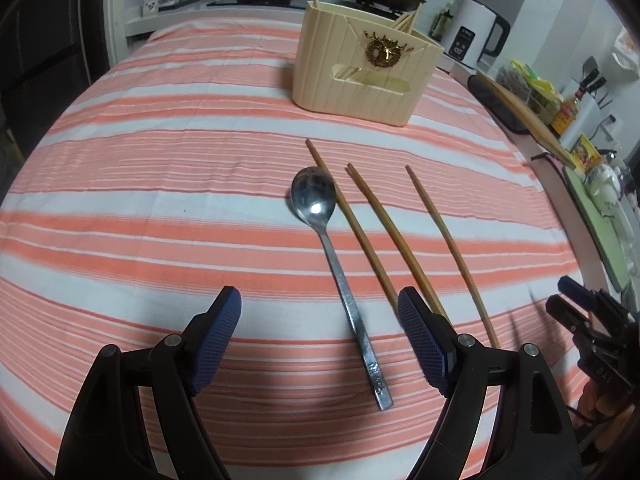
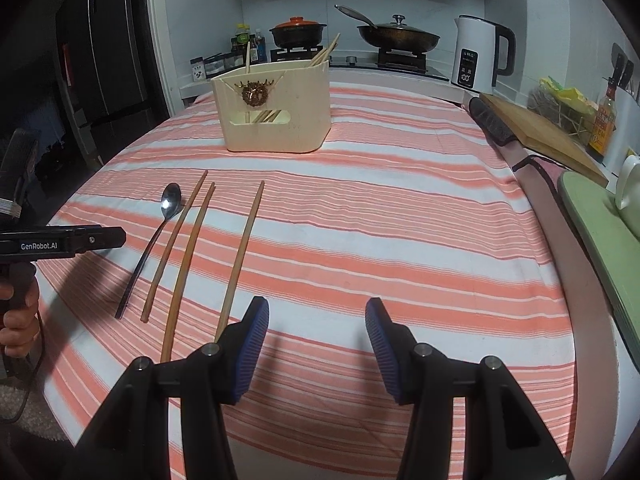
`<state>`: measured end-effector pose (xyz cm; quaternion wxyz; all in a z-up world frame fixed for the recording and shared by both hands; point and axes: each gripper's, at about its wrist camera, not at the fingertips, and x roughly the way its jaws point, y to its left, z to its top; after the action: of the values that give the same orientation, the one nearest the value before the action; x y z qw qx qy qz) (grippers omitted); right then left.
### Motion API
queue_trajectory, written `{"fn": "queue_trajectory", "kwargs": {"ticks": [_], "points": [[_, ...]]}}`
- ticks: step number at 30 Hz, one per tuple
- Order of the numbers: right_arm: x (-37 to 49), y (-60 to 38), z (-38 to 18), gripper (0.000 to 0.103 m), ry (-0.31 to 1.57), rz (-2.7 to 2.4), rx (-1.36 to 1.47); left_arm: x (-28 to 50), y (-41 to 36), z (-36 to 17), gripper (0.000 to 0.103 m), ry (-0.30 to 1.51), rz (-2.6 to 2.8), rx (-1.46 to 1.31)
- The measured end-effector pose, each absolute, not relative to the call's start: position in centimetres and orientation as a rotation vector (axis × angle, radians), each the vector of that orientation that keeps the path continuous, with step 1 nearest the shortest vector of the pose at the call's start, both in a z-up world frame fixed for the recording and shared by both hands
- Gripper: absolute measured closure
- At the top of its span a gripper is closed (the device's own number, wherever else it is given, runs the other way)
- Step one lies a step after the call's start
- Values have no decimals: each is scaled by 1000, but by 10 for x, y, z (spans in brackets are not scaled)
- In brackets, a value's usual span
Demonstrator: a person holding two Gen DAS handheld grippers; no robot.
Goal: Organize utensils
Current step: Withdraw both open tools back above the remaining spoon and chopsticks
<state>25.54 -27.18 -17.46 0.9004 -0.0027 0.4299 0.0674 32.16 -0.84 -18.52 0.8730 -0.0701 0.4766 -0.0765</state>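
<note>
— So, where's everything lying?
— On the striped counter (image 2: 400, 220): a spoon (image 1: 340, 276) and three chopsticks (image 1: 380, 228) side by side, with the cream holder (image 1: 360, 76) well behind them, a few chopsticks already standing in it.
— And the grippers?
— The left gripper (image 1: 320, 344) hovers over the spoon's handle, jaws apart. The right gripper (image 2: 316, 348) sits just right of the chopsticks, jaws apart too, holding nothing.

Glossy metal spoon (image 1: 320, 220), matt wooden chopsticks (image 1: 376, 236) — on striped cloth (image 1: 160, 184).
</note>
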Motion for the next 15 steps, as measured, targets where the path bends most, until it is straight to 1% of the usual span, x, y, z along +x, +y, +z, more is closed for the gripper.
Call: {"fn": "queue_trajectory", "kwargs": {"ticks": [15], "points": [[253, -275, -176, 52, 893, 140, 0, 324, -6, -192, 21, 1002, -143, -157]]}}
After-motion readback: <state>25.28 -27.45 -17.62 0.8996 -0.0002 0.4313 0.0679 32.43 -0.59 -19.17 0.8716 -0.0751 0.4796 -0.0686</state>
